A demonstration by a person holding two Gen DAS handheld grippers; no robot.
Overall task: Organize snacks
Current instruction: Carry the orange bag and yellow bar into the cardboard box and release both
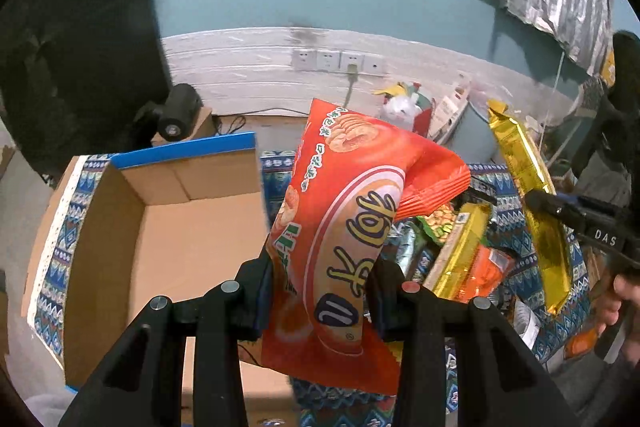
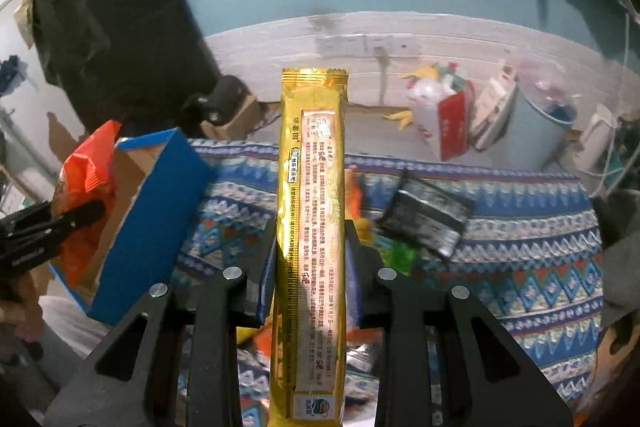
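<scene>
Carrying two snack packs toward the cardboard box.

Clamping the orange chip bag in the left gripper beside the box, pinching the gold packet in the fully closed right gripper above the patterned cloth; lowering each upright along a box wall, easing grip only once resting inside.

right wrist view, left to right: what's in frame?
left gripper holding the orange snack bag → blue cardboard box → gold snack pack in the right gripper → dark foil packet
</scene>
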